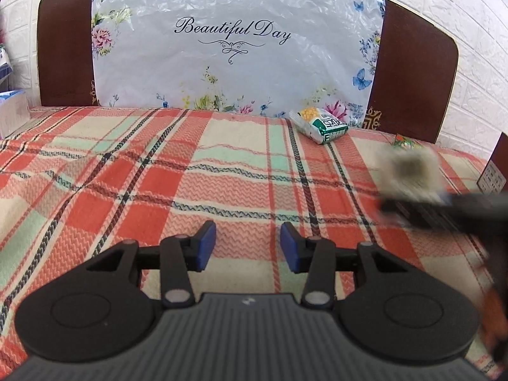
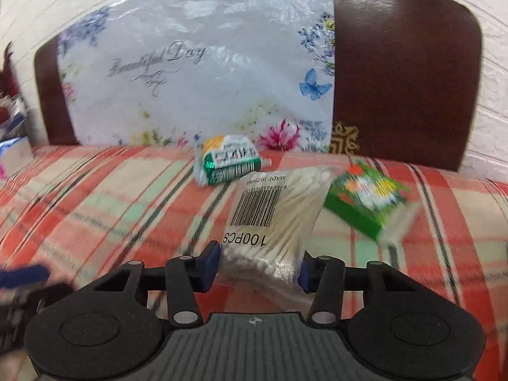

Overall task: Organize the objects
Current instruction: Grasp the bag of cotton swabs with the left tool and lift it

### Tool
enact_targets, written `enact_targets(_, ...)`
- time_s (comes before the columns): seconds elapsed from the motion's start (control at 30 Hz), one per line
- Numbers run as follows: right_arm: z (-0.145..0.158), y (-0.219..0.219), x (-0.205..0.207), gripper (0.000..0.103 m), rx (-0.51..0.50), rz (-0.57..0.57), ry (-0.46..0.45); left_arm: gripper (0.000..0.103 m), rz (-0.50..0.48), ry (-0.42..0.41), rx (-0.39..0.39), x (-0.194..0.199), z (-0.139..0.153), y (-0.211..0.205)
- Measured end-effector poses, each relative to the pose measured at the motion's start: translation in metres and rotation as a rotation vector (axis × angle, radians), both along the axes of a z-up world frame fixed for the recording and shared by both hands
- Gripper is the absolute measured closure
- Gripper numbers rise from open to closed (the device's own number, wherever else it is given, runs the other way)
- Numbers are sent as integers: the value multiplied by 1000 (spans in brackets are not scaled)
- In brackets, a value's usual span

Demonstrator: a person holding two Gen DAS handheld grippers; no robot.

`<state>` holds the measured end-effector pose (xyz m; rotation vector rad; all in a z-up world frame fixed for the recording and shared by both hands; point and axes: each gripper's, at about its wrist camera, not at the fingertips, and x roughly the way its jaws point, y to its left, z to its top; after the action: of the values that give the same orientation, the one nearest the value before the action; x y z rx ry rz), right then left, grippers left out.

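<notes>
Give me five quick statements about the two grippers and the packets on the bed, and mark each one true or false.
1. The right gripper holds the bag of cotton swabs between its fingers. True.
2. The left gripper is gripping the green and white packet. False: its fingers are open with nothing between them, and the packet lies far ahead near the headboard.
3. The green box lies on the plaid blanket, to the right of the swab bag in the right wrist view. True.
4. The floral plastic sheet reads "Good Morning". False: it reads "Beautiful Day".
5. The swab bag's label says 100PCS. True.
</notes>
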<state>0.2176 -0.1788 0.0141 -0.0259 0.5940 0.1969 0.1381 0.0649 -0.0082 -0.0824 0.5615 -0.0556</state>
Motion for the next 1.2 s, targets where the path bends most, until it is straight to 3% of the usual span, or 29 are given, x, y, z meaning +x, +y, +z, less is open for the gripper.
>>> enact_targets(0.2,-2,-34,-121,56,33,14,16,55,-7,55,100,4,8,-16)
enact_targets(0.23,-3,-42,-139,56,36,13,15,56,-23,86,93,6,13,-20)
enact_targets(0.3,-3,-51,-169,52,30,-14,8,56,-99,137,-2,5,27,-34)
enact_targets(0.33,-3,-55,-178,33,20,-31,2,56,-140,137,-30,1,36,-46)
enact_targets(0.4,1,-63,-194,12,-12,-122,-33,55,-227,119,-28,-12,50,-77)
enact_targets(0.47,5,-74,-207,12,-14,-193,-82,55,-324,131,-28,-25,56,-110)
enact_targets(0.57,6,-83,-213,12,-17,-204,-64,55,-434,198,-22,-39,52,-149)
enact_targets(0.7,1,-83,-213,12,3,-158,-35,43,-489,336,-72,-48,37,-173)
enact_targets(0.77,0,-77,-213,12,-18,-130,-32,42,-497,379,-94,-53,29,-178)
enact_targets(0.83,-4,-73,-209,18,-43,-107,-15,43,-511,411,-128,-57,21,-180)
enact_targets(0.87,-5,-73,-207,27,-44,-90,9,47,-509,411,-127,-59,18,-182)
enact_targets(0.9,-8,-73,-204,39,-40,-72,34,65,-515,391,-123,-63,19,-184)
enact_targets(0.93,-8,-72,-203,53,-38,-72,21,67,-530,382,-128,-64,22,-186)
enact_targets(1.03,-4,-73,-200,70,-26,-73,3,72,-545,336,-90,-69,46,-191)
enact_targets(1.1,3,-75,-205,72,-22,-75,-46,72,-587,253,-90,-76,72,-194)
enact_targets(1.2,26,-78,-214,72,-51,-109,-201,72,-663,98,-60,-83,114,-208)
